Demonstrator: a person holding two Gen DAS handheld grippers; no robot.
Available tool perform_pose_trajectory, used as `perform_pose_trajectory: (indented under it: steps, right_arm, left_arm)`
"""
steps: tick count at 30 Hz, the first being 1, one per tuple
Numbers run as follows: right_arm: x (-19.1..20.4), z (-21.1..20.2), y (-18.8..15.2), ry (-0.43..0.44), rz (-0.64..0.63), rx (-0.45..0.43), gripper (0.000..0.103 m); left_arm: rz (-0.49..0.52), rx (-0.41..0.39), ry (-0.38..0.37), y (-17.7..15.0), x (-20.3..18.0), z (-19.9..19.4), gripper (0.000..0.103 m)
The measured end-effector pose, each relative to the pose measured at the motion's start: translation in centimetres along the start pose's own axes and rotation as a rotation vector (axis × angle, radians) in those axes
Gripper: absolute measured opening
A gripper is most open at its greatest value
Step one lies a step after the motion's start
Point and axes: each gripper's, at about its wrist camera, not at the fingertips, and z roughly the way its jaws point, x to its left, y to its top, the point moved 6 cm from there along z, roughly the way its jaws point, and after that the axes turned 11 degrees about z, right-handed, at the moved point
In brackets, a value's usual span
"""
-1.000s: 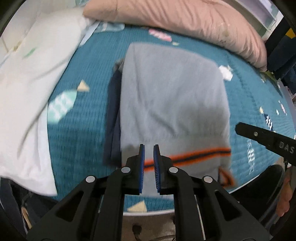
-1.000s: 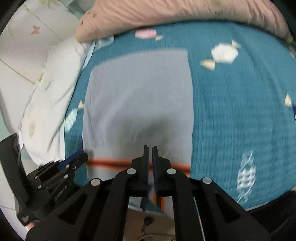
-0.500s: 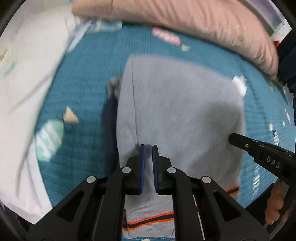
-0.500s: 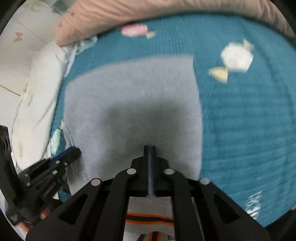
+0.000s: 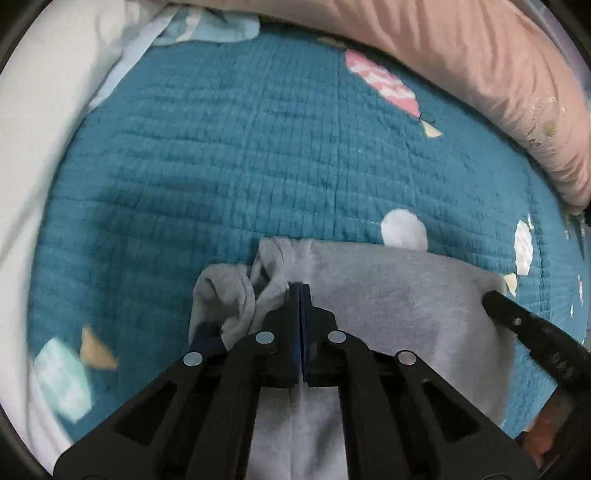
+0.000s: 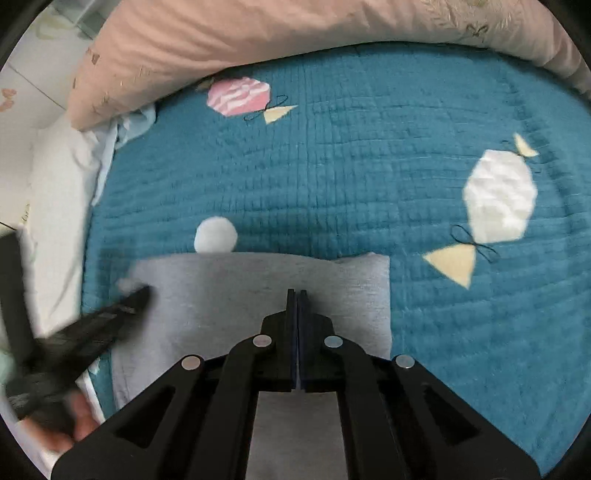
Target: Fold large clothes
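Bed with teal quilt [image 6: 332, 177], grey garment [image 6: 229, 295] lying on it, pink pillow [image 6: 229, 40] at far edge, white bedding [image 5: 48, 122] left.

This place is a bedroom in a home. The work surface is a bed covered with a teal quilted bedspread [image 6: 369, 177], which has a soft stitched grid and printed candy shapes in pink, white and cream. A long pink pillow [image 6: 229, 40] lies along the far edge of the bed, and a white pillow [image 5: 48, 122] lies at the left side. A piece of light blue cloth [image 5: 218, 27] is squeezed between these two. Behind the bed, in the right wrist view, a pale wall with small butterfly pictures [image 6: 7, 99] is visible.
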Motion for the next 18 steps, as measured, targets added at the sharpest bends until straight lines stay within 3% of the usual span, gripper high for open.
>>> perform_pose_trajectory:
  steps: [4,7,10,11,14,18]
  right_arm:
    - [0.1,-2.1,0.0,0.013,0.0,0.005,0.0]
    - [0.0,-3.8,-0.8,0.029,0.005,0.0,0.006]
    - [-0.2,-5.6,-1.7,0.044,-0.004,-0.024,0.006]
    - [-0.3,-6.0,-1.9,0.043,-0.008,-0.032,0.006]
    - [-0.1,-7.3,-2.8,0.092,0.007,-0.054,0.006]
    - [3.3,-7.3,-2.3,0.183,-0.022,-0.091,0.006]
  left_arm:
    - [0.067,-0.022,0.041,0.0,-1.1,-2.7,0.003]
    - [0.093,-0.049,0.007,-0.5,-1.5,-5.1,0.005]
    - [0.101,-0.068,0.006,-1.4,-1.1,-7.2,0.018]
    - [0.1,-0.075,0.01,-1.7,-0.8,-7.7,0.027]
    - [0.058,-0.105,-0.081,-2.3,-0.7,-9.4,0.028]
    - [0.03,-0.187,-0.216,-0.9,-3.1,-9.8,0.027]
